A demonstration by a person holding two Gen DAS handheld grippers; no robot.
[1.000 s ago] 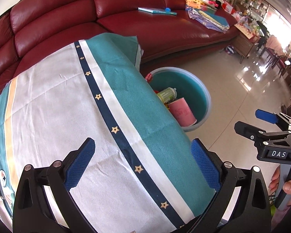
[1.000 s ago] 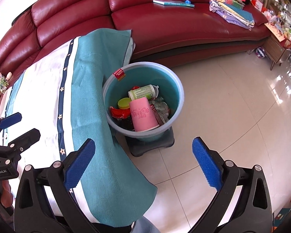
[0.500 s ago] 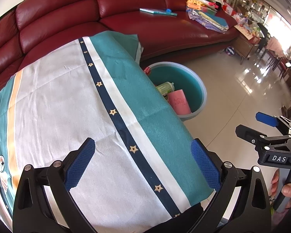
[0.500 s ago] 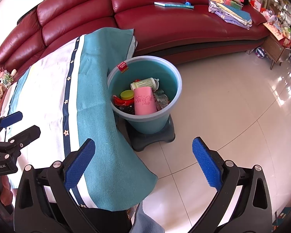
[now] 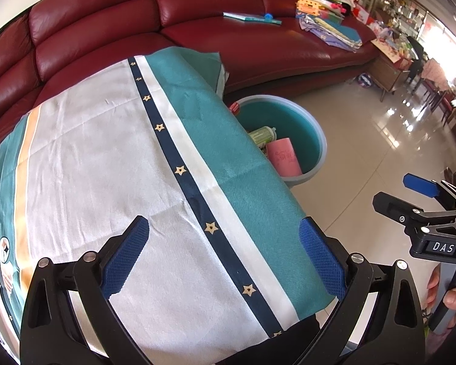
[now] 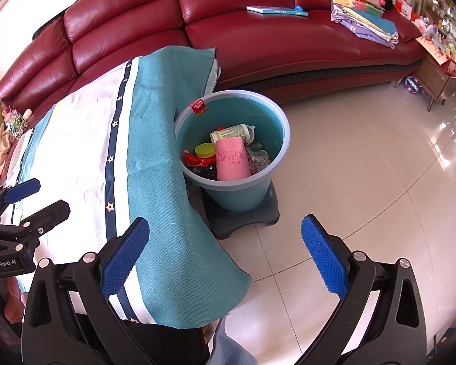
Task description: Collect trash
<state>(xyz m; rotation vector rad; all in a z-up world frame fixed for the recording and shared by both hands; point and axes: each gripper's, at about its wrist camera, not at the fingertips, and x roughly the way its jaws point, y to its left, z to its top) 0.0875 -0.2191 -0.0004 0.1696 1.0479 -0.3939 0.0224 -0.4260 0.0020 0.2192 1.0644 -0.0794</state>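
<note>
Left gripper (image 5: 223, 258) at lower centre of its view, fingers apart and empty over the cloth-covered desk (image 5: 100, 164); no loose trash visible there. Right gripper (image 6: 225, 258) likewise spread, clamped on nothing, with the teal bucket (image 6: 284, 121) of collected trash at frame centre beside the desk. Risk ahead, probably: snagging the hanging cloth (image 6: 167, 182) or knocking the bucket off its dark stand (image 6: 246, 216).

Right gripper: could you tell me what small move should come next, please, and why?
Probably none toward the round teal plastic bucket: the right gripper and left gripper both have empty jaws spread wide, the pink paper cup and other trash already lie in the bucket, and the striped teal-and-white tablecloth shows no litter. I would pan to check for leftovers.
</note>
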